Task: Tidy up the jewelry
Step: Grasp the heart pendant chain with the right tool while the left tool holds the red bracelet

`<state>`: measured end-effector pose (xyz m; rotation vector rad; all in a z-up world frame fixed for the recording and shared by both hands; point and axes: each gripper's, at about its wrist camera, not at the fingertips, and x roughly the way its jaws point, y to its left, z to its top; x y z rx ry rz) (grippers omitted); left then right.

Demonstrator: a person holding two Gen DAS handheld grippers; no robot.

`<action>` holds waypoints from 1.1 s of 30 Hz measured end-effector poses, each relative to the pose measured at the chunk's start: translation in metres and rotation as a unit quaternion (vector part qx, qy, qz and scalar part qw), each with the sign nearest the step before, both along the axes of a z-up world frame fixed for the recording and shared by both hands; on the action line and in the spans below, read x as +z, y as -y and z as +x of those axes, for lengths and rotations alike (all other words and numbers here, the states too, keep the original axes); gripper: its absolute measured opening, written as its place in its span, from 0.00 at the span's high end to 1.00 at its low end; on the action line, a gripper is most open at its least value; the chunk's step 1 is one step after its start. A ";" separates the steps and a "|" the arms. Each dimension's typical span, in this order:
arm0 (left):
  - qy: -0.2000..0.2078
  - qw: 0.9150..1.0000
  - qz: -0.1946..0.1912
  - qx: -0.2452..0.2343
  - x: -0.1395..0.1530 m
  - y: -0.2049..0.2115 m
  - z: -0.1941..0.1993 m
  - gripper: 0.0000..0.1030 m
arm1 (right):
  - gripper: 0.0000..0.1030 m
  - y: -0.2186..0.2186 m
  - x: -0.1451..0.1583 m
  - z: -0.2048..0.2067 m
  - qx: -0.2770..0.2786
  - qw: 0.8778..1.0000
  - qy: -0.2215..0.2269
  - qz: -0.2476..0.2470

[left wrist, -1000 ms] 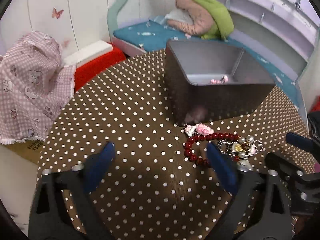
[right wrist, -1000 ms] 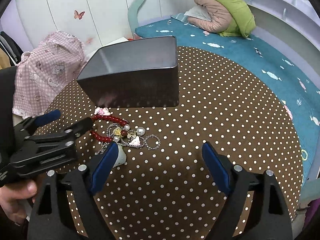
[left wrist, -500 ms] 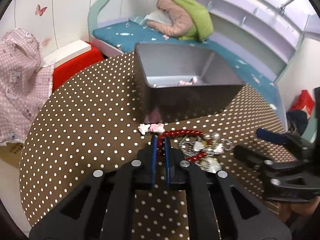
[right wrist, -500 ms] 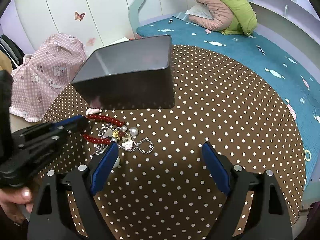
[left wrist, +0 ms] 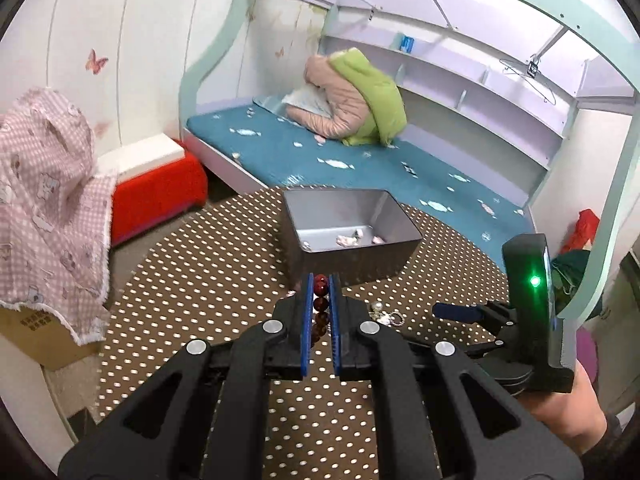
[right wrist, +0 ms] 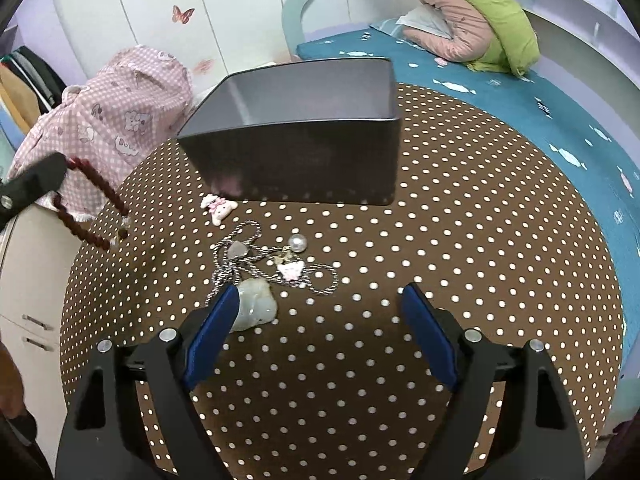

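My left gripper (left wrist: 320,285) is shut on a dark red bead bracelet (left wrist: 320,305) and holds it above the table, short of the grey metal box (left wrist: 349,240). In the right wrist view the bracelet (right wrist: 90,210) hangs from the left gripper at the far left. The box (right wrist: 304,148) holds a few small pink pieces (left wrist: 352,237). My right gripper (right wrist: 316,328) is open and empty, low over the table, with a silver chain necklace (right wrist: 256,260), a pearl (right wrist: 298,243), a pale jade stone (right wrist: 256,306) and a pink charm (right wrist: 218,208) in front of it.
The round table (right wrist: 480,240) has a brown polka-dot cloth. A pink checked cloth (left wrist: 44,200) covers something left of it. A blue bed (left wrist: 340,168) with a green and pink jacket (left wrist: 356,100) lies behind. A red stool (left wrist: 156,192) stands at the left.
My left gripper closed on the red bracelet and lifted it off the table, away from the other jewelry. The right gripper stayed open and nearly still.
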<state>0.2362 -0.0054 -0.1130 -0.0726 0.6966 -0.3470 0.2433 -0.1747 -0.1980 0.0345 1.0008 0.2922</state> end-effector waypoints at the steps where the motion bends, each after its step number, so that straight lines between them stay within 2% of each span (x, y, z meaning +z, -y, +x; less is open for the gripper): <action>1: 0.000 1.000 0.004 0.004 -0.001 -0.002 -0.001 0.92 | 0.28 -0.004 0.000 0.001 0.005 1.000 0.000 0.000; 7: -0.025 0.999 0.005 0.021 -0.017 -0.013 0.001 0.92 | 0.48 -0.033 0.003 0.011 0.055 0.998 0.007 0.008; 11: -0.030 0.999 0.005 0.029 -0.023 -0.021 -0.001 0.92 | 0.57 -0.050 0.004 0.019 0.091 0.996 0.012 0.005; 15: -0.034 0.999 0.005 0.035 -0.026 -0.027 -0.001 0.92 | 0.72 -0.063 -0.007 0.027 0.119 0.992 0.012 -0.025; 16: -0.034 0.999 0.005 0.036 -0.027 -0.028 -0.001 0.92 | 0.73 -0.065 -0.007 0.027 0.122 0.992 0.014 -0.032; 19: -0.035 0.999 0.004 0.039 -0.028 -0.031 -0.002 0.92 | 0.86 -0.065 -0.008 0.028 0.129 0.991 0.011 -0.038; 33: -0.035 0.999 0.001 0.038 -0.029 -0.031 -0.003 0.92 | 0.83 -0.055 -0.010 0.012 0.146 0.988 0.025 -0.050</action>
